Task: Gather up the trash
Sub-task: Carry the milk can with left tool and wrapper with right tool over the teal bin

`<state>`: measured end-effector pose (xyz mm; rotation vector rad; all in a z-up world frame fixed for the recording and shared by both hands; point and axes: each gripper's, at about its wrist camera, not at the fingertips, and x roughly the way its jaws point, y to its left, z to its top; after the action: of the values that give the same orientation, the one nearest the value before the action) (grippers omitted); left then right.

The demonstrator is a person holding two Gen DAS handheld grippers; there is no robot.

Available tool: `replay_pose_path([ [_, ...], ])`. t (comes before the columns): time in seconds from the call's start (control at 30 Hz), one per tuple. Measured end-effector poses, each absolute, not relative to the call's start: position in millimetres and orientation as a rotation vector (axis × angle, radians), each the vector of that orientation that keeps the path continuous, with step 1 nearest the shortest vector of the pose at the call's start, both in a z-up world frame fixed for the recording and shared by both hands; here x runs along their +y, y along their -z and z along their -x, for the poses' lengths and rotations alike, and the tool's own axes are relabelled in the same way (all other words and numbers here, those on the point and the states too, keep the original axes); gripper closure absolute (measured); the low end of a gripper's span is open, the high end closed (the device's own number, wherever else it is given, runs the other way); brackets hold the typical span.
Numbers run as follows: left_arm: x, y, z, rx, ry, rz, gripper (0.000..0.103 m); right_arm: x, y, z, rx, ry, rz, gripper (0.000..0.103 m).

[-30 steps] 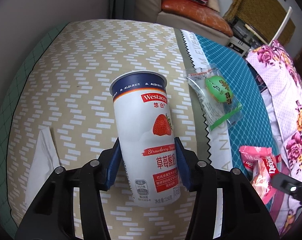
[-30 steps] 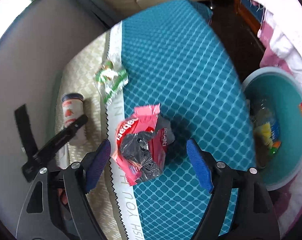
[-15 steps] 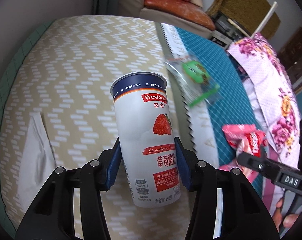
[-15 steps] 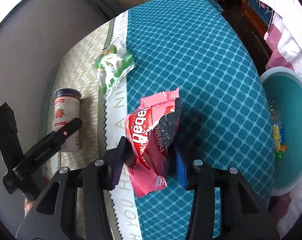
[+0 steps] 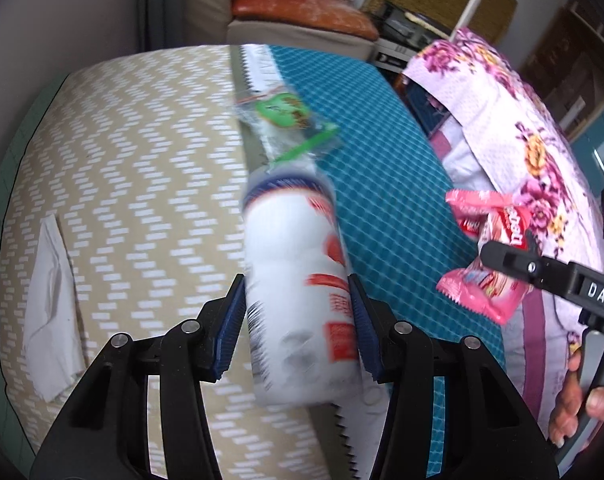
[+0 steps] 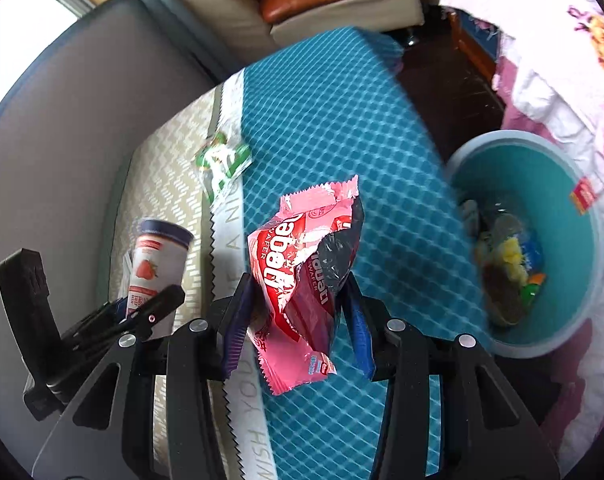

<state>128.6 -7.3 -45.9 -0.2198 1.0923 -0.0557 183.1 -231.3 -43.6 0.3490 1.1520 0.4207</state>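
Yogurt cup (image 5: pixel 298 280) and pink wrapper (image 6: pixel 305 284) each gripped

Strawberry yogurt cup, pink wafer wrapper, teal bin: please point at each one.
strawberry yogurt cup (image 5: pixel 298 280), left wrist view, on its white side.
pink wafer wrapper (image 6: pixel 294 276), right wrist view, on its red label.
teal bin (image 6: pixel 557 208), right wrist view, on its inner wall.

Soft, even daylight fills both views; a bright window (image 6: pixel 30 40) glares white at the upper left of the right wrist view. Shadows are faint. Motion blur smears the yogurt cup (image 5: pixel 298 280) and green wrapper (image 5: pixel 286 120) in the left wrist view, and the teal bin (image 6: pixel 541 240). Fisheye distortion bends the edges, with dark vignetted corners.
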Motion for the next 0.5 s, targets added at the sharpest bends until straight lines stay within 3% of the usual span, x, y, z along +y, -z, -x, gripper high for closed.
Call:
replay_pose_path([
  [0.13,-32,38,-127,1.084,0.085,0.176,0.053,-254,35,-175,1.104,-0.402,-0.372,0.061],
  [0.23,-48,38,-129,1.095,0.107,0.142,0.067,-272,30,-165,1.086,-0.395,-0.382,0.061],
  [0.33,-56,43,-130,1.114,0.102,0.12,0.067,-281,31,-158,1.086,-0.404,-0.399,0.061],
  [0.4,-56,43,-129,1.124,0.101,0.122,0.065,-284,33,-159,1.088,-0.407,-0.4,0.061],
  [0.47,-57,46,-129,1.143,0.118,0.133,0.047,-289,34,-157,1.09,-0.411,-0.407,0.061],
  [0.5,-59,48,-129,1.145,0.115,0.124,0.043,-290,34,-156,1.089,-0.412,-0.411,0.061],
])
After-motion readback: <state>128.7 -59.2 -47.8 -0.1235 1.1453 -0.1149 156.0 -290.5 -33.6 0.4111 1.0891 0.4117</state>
